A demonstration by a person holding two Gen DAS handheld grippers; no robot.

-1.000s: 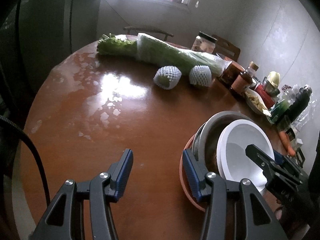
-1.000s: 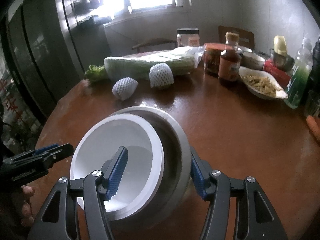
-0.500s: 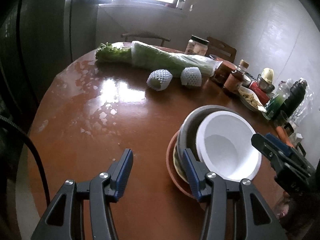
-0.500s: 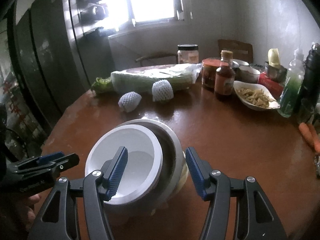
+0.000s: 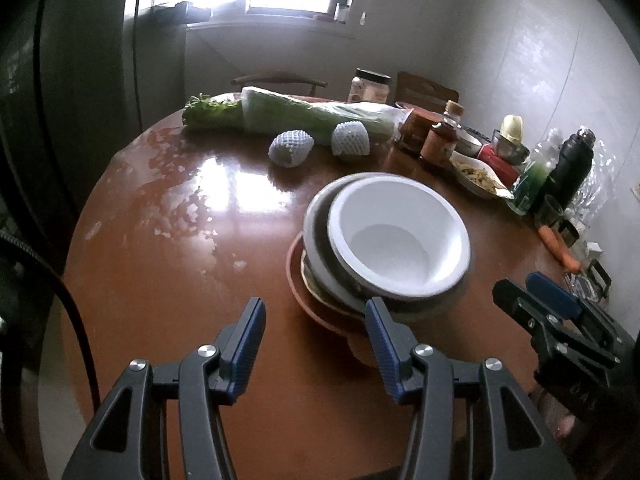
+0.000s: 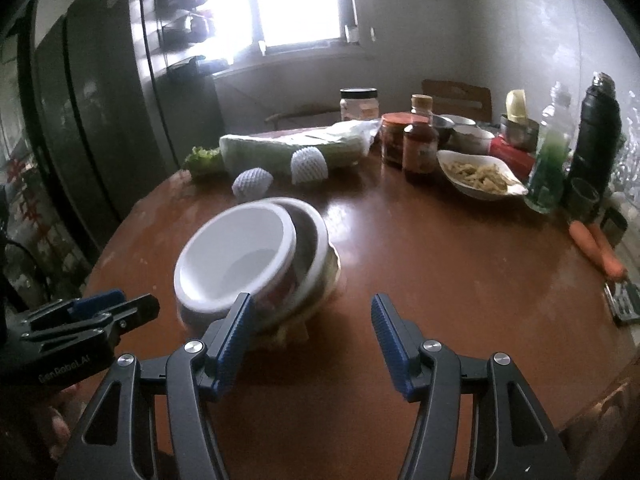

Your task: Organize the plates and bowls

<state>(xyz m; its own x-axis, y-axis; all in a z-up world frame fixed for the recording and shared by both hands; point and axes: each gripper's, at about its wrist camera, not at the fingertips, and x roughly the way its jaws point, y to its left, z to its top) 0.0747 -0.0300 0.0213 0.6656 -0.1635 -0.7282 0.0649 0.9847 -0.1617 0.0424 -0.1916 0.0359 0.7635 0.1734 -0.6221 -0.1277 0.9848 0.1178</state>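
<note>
A white bowl (image 5: 398,240) sits tilted inside a grey metal bowl (image 5: 318,216), stacked on a pale plate and a red-brown plate (image 5: 298,280) on the round brown table (image 5: 168,272). The stack also shows in the right wrist view, white bowl (image 6: 236,256) on top. My left gripper (image 5: 314,344) is open and empty, just in front of the stack. My right gripper (image 6: 310,340) is open and empty, in front and to the right of the stack; it shows in the left wrist view (image 5: 536,304).
At the far side lie a long wrapped cabbage (image 5: 304,116) and two foam-netted fruits (image 5: 290,148). Jars, sauce bottles (image 6: 418,148), a dish of food (image 6: 478,174), a black flask (image 6: 596,136) and carrots (image 6: 596,248) crowd the right side.
Both grippers have pulled back from the stack. The right gripper, which straddled the white bowl, now stands clear of it. The bowl stays in the stack.
</note>
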